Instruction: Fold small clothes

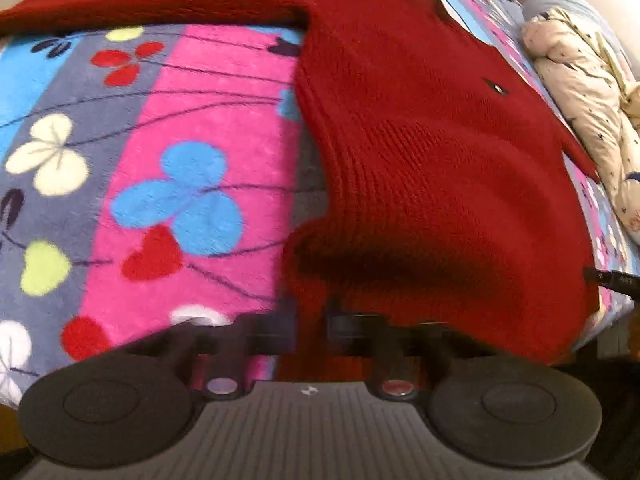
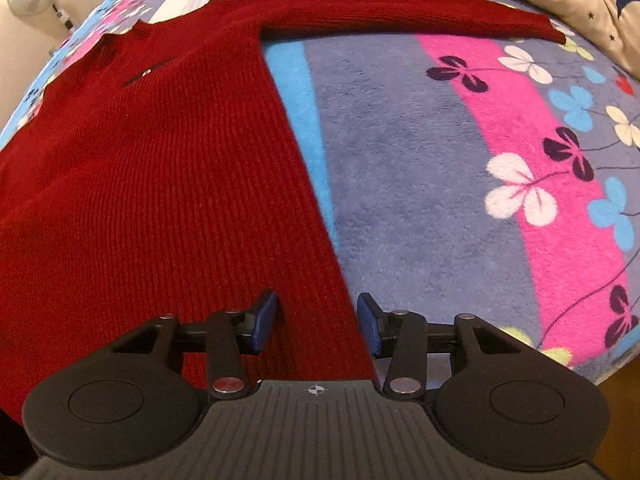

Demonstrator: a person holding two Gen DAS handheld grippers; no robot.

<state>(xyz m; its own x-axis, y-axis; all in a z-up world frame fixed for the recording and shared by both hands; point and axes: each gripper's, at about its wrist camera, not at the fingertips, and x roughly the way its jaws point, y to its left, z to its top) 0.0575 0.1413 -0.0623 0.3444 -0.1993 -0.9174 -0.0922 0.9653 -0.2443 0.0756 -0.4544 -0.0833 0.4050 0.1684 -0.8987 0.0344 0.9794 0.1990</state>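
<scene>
Left wrist view: sweater [image 1: 432, 152] spread flat on the flowery blanket [image 1: 192, 128], sleeve out sideways, left gripper [image 1: 311, 320] fingers pinched tight on the bunched hem corner, while right gripper [image 2: 317, 322] fingers gape wide over the other hem edge, pads [image 2: 265, 320] just beside the knit.

Even, fairly bright indoor light is falling on both views, the left wrist picture is smearing with motion blur around the left claw [image 1: 311, 320] where a dark shadow is lying on the red ribbed knitted sweater [image 1: 420, 168], and fisheye distortion is bowing the edges.
</scene>
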